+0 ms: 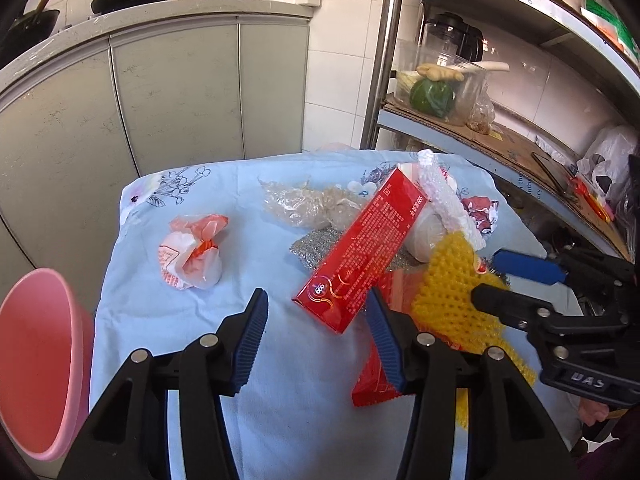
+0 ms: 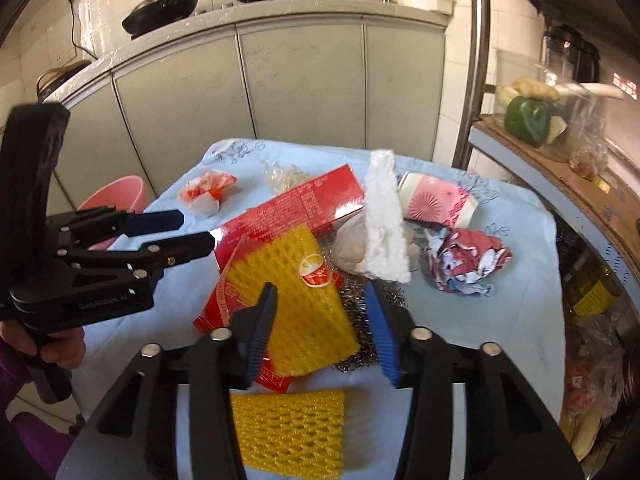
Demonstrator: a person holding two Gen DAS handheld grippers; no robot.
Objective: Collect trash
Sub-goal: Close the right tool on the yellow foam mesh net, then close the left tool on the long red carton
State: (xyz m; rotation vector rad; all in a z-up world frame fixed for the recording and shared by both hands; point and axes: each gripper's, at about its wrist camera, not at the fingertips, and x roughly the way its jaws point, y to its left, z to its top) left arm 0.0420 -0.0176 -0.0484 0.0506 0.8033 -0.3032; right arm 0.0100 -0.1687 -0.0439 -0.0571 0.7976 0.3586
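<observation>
The trash was seen heaped on a bench [image 1: 168,360] covered with a pale blue cloth, and nothing had yet been gripped. The left gripper [image 1: 318,332] was held low over the near edge, its fingers spread wide and empty. A red box [image 1: 356,256] lay just ahead and slightly to the right of them, its long axis running diagonally from the near left to the far right, with its near end closest to the right-hand finger. A crumpled wrapper [image 1: 192,256] lay apart on the cloth, ahead and to the left, and a pink bin [image 1: 40,360] stood beside the bench on the left. The right gripper [image 2: 322,328] was likewise open and empty, and it was poised over a yellow foam net [image 2: 296,300] that rested on the box, so that the net lay between and just beyond its fingers. A second net [image 2: 288,432] lay nearer, below the fingers. A white foam strip [image 2: 386,220] and a crumpled paper ball [image 2: 464,260] lay farther off to the right. The left gripper was judged nearer the box and the bin, the right nearer the net. Both were pointed forward and tilted down toward the heap.
</observation>
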